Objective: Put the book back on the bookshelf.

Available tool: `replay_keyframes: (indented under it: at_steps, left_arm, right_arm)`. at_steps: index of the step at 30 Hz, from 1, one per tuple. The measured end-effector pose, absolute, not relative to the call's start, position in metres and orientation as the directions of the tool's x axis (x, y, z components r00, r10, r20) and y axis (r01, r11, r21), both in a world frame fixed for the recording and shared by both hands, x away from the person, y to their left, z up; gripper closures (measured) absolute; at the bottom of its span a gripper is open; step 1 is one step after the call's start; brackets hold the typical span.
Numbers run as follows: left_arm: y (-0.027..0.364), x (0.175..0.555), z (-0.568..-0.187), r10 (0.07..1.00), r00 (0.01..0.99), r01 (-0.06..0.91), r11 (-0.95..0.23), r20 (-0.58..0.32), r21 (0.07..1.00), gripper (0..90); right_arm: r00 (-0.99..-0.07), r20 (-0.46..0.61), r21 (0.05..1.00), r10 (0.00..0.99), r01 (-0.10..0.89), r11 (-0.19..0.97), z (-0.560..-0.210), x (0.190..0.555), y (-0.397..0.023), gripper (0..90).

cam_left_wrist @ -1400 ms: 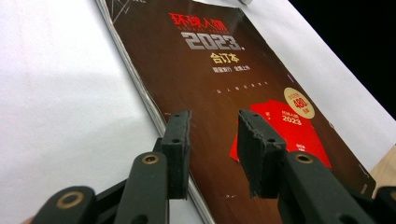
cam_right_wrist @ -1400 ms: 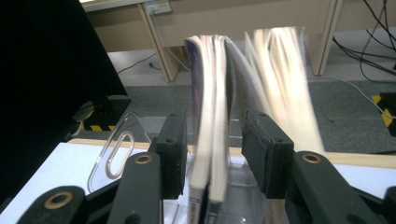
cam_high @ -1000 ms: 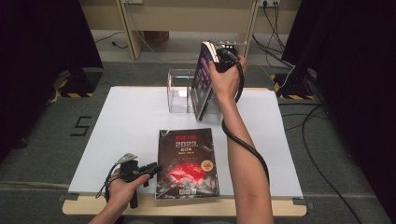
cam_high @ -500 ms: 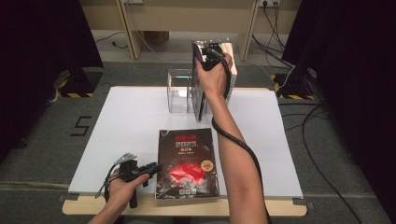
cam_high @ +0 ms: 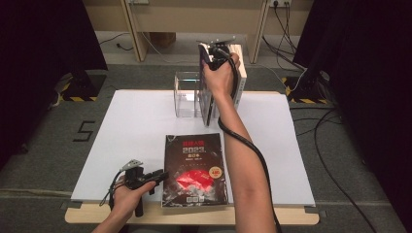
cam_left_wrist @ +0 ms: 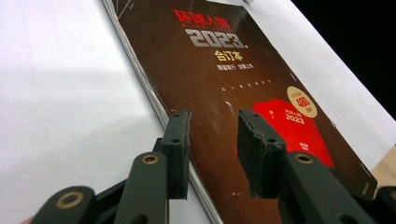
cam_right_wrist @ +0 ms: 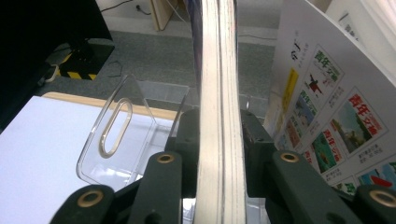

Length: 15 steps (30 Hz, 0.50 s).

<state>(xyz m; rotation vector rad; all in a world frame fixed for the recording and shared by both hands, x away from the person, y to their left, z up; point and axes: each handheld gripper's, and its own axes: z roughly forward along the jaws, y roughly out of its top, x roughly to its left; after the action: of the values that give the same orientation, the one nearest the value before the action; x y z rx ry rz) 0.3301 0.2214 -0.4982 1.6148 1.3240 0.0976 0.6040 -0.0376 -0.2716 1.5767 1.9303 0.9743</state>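
my right gripper (cam_high: 210,54) has an upright book (cam_high: 206,94) by its top edge at the far side of the table, jaws just closing in, pads now pressed on both faces with the pale page block (cam_right_wrist: 220,116) between them. it stands on the white table sheet (cam_high: 121,131) just beside a clear acrylic rack (cam_high: 187,94) (thin glassy dividers, one with a long oval slot (cam_right_wrist: 113,126)). tight on the other side is another upright volume (cam_high: 239,82), its glossy white cover printed with small coloured pictures (cam_right_wrist: 327,116). my left gripper (cam_high: 158,175) rests low at the near edge, jaws partway apart and gripping nothing, rough black pads (cam_left_wrist: 254,154) hovering over the corner of a flat dark-brown magazine (cam_high: 195,167) with a slick cover, red patch and gold round sticker (cam_left_wrist: 302,101).
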Motion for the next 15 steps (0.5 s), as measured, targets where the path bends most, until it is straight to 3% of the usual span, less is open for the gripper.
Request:
replay_keyframes:
  at_steps: [15]
  left_arm:
    - [0.223,0.332,-0.500,0.771,0.399,0.692,0.102,-0.496,0.715,64.6]
  right_arm:
    - [-0.162,0.051,0.859,0.985,0.510,0.039,-0.277,0.593,-0.046,76.8]
